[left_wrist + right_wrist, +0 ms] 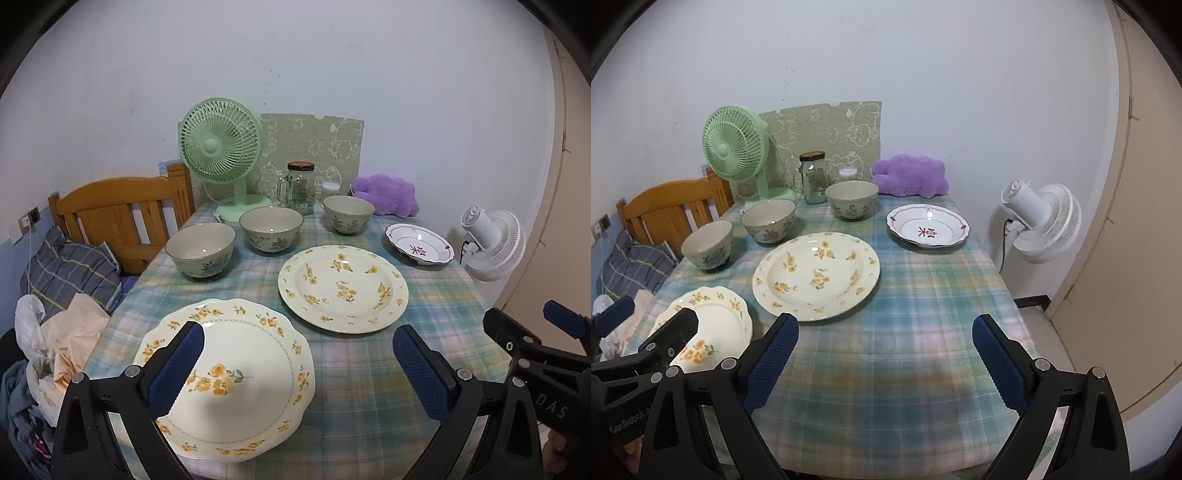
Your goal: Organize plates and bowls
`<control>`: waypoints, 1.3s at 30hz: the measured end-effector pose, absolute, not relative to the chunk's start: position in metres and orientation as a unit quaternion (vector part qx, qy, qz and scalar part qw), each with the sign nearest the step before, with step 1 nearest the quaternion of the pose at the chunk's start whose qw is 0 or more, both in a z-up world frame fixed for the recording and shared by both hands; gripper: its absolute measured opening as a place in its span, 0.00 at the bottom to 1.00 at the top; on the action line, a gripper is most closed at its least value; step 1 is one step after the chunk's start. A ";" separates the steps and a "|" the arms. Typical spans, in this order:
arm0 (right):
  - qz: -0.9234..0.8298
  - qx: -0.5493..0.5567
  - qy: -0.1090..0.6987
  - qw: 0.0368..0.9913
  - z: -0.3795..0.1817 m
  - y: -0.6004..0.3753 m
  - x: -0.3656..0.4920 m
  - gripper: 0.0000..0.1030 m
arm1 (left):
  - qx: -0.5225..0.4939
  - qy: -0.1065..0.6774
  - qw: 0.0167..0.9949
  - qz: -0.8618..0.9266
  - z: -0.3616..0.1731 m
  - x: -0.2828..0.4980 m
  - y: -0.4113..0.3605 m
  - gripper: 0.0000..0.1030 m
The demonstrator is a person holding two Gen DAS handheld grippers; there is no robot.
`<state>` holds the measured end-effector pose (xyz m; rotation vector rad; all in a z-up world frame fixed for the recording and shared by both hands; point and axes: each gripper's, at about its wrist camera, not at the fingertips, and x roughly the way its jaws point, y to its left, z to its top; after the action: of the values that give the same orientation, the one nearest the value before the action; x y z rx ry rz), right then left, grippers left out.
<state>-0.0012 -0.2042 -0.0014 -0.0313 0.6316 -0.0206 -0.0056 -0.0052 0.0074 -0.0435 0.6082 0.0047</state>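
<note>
Hovering wide open, empty: left gripper (pixel 297 363), right gripper (pixel 884 350).

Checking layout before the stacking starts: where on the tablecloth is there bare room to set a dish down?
The widest bare patch is the near right of the tablecloth, in front of the round floral plate and the red-character plate. The back is crowded: three bowls, green fan, jar, purple cushion.

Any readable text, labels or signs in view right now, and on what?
"DAS": black body of the right tongs, seen from the left wrist.
"樂", red: centre of the small white scalloped plate.
White lettering on the left tongs: too blurred.
Label on the clear glass jar: unreadable.
</note>
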 end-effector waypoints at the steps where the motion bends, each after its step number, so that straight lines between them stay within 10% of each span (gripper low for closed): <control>1: -0.010 -0.013 0.310 0.951 -0.001 -0.205 -0.002 0.94 | -0.021 0.299 0.954 0.003 0.008 -0.006 -0.005 0.99; 39: -0.001 -0.001 0.317 0.948 -0.002 -0.199 -0.003 0.94 | -0.014 0.300 0.954 0.011 0.010 -0.009 0.008 0.99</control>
<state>-0.0026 -0.1987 -0.0019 -0.0024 0.6462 -0.0019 -0.0089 0.0075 0.0097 -0.0283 0.6094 0.0224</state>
